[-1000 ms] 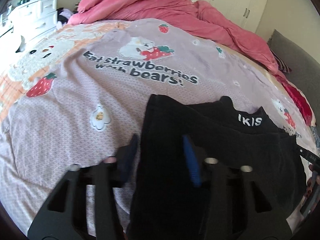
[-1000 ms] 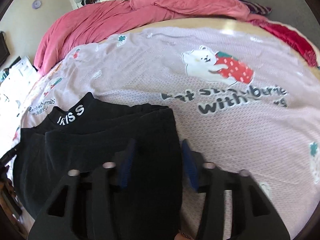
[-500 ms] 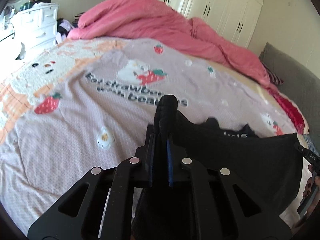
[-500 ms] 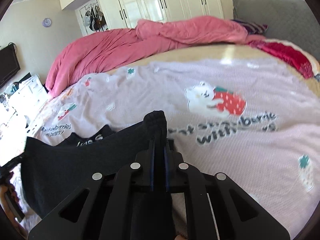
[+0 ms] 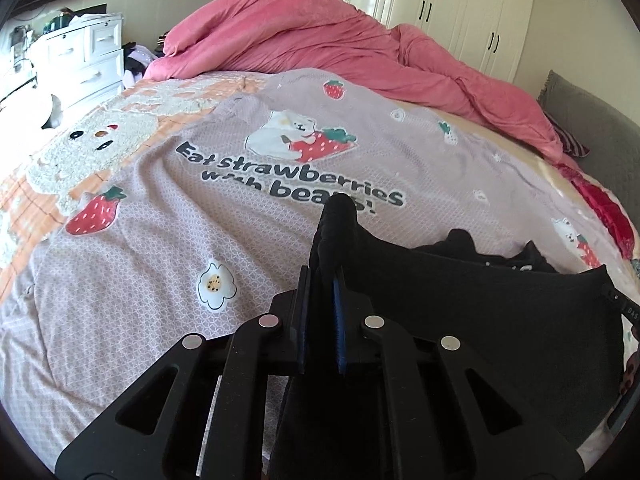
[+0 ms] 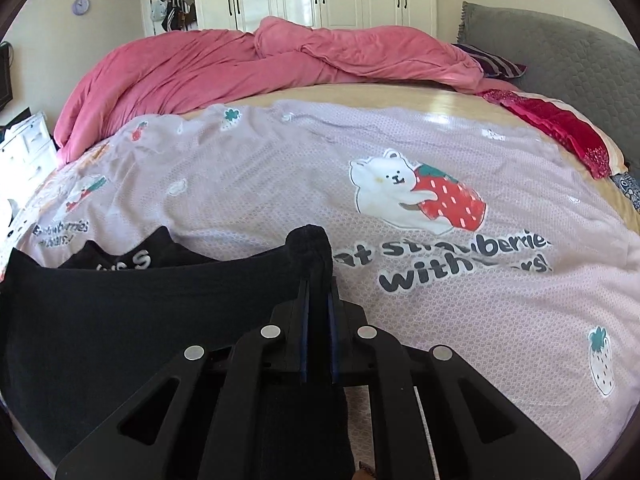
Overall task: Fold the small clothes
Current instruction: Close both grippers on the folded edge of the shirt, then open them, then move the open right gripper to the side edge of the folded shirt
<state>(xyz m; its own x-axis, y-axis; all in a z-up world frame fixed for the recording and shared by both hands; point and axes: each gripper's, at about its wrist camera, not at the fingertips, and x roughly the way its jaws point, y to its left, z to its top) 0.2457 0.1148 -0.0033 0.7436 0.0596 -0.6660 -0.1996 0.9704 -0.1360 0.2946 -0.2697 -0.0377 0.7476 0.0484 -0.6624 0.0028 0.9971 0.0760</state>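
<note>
two hand-held grippers — left (image 5: 321, 280), right (image 6: 317, 286) — pinching black garment (image 5: 480, 312)

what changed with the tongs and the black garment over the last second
A second ago both tongs were open over the flat black garment. Now the left tongs and right tongs are each shut on a corner of it, and the near edge has been lifted off the bed, stretched between them. The far part with the white lettering stays on the lilac bedspread; the pink duvet is unchanged.
</note>
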